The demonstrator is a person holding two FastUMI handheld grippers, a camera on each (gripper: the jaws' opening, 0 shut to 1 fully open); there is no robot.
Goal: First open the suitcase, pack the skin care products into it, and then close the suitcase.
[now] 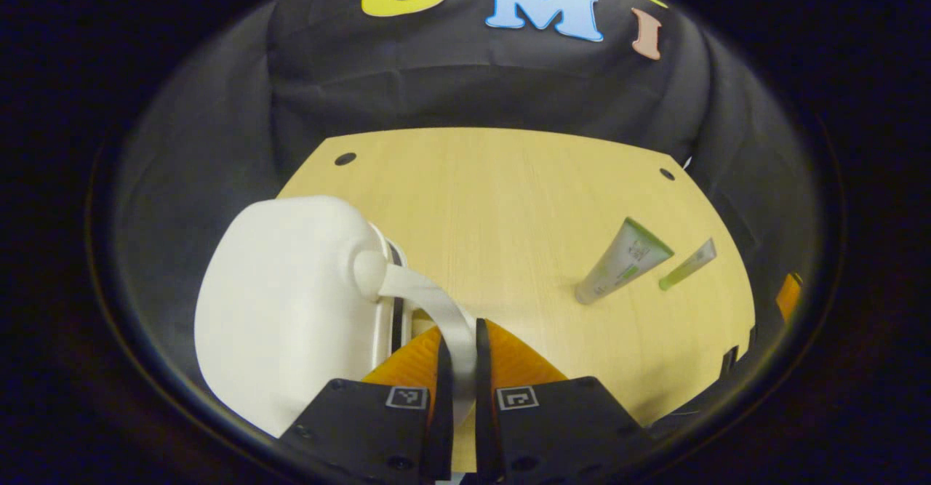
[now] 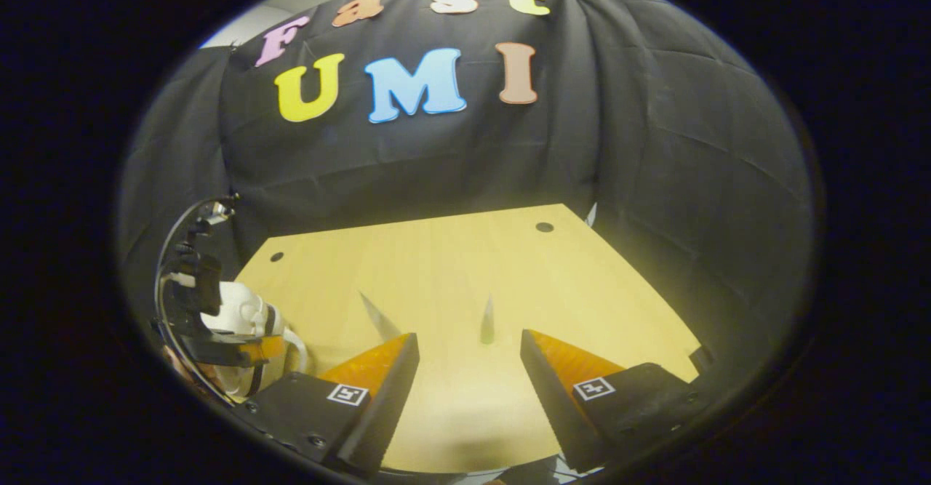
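Two tubes (image 1: 622, 270) wait right of frame; my left gripper (image 1: 458, 369) pinches suitcase strap (image 1: 429, 299); I'd pull steadily. Right gripper (image 2: 469, 369) spread.

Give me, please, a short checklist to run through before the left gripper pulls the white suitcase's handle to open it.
1. Left gripper shut on the handle strap: ok.
2. White suitcase opened: not ok, its shells look closed.
3. Right gripper open and free: ok, nothing between its fingers.
4. Larger skin care tube and thinner tube lying on the wooden table, apart from the suitcase: ok.
5. Suitcase latch or zip released: cannot tell.
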